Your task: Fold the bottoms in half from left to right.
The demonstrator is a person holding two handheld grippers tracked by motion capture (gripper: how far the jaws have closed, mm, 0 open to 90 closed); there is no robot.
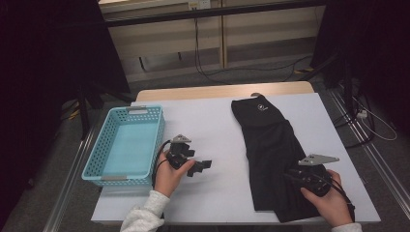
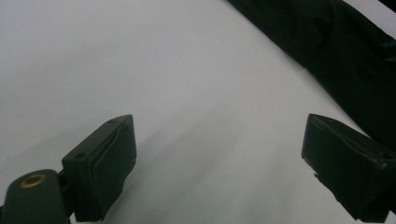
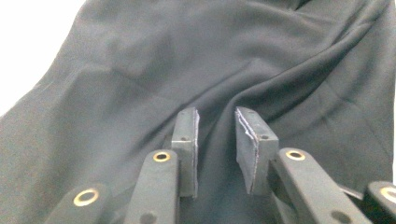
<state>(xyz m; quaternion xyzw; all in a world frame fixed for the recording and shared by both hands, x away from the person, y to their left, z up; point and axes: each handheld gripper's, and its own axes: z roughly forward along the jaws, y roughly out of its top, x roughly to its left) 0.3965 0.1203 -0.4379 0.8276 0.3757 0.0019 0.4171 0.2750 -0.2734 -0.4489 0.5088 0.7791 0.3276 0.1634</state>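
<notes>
The black garment (image 1: 270,145) lay lengthwise on the right half of the white table (image 1: 212,125). The right gripper (image 3: 217,140) pressed down on the garment's near end, jaws narrowly apart with a ridge of cloth between them, not yet pinched. The left gripper (image 2: 219,158) hovered over bare table beside the turquoise basket (image 1: 96,162), jaws wide apart and holding nothing.

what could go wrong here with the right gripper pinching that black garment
The right gripper has its fingers narrowed around a raised fold of the black garment, with a gap left; it may catch just a thin ridge that slips out when lifted. The left gripper is open over bare table, so a one-sided lift could drag or bunch the cloth rather than carry it to the blue basket.
</notes>
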